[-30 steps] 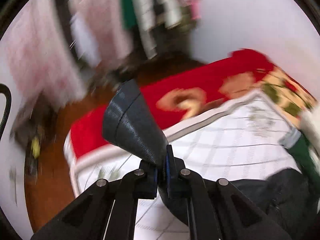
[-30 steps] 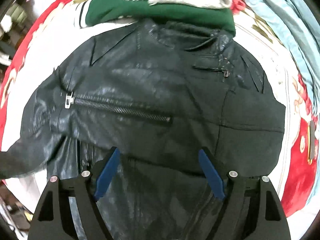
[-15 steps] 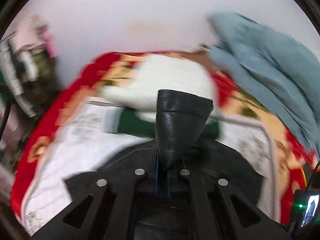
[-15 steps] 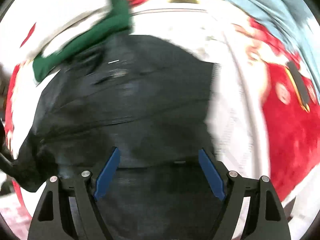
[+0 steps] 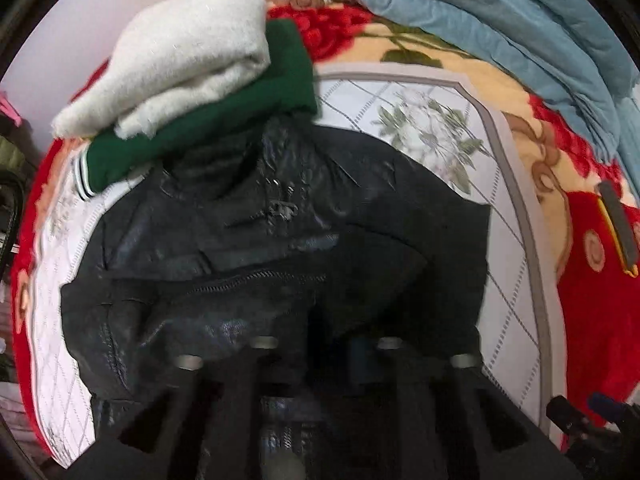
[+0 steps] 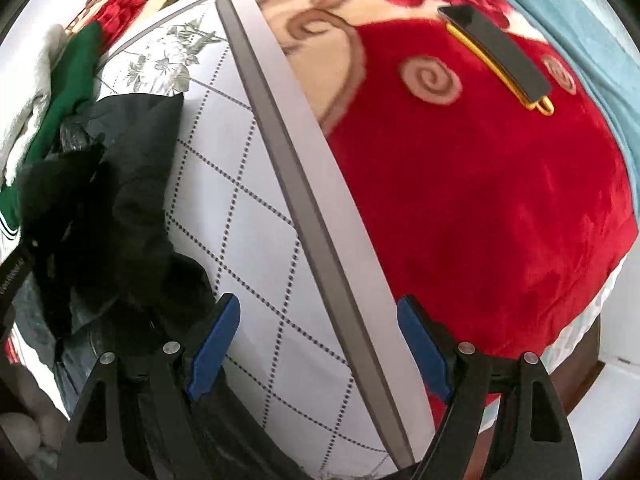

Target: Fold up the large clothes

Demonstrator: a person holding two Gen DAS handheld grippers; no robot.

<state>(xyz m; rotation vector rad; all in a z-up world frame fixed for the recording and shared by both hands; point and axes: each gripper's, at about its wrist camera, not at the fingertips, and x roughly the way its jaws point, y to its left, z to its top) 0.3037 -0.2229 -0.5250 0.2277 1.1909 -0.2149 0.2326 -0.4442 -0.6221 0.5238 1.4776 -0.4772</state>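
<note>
Over the black jacket (image 5: 280,248), blurred left fingers (image 5: 280,356) are unreadable; right fingers (image 6: 424,352) gape, holding nothing.

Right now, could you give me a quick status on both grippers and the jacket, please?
Left gripper blurred, state unclear. Right gripper open, empty, over quilt. Black leather jacket lying on quilt. Folded stack touching collar.

The right gripper (image 6: 320,344) is shown with its blue-padded fingers (image 6: 214,344) spread wide apart and nothing held between them, while the blurred left gripper (image 5: 320,364) is seen indistinctly.
</note>
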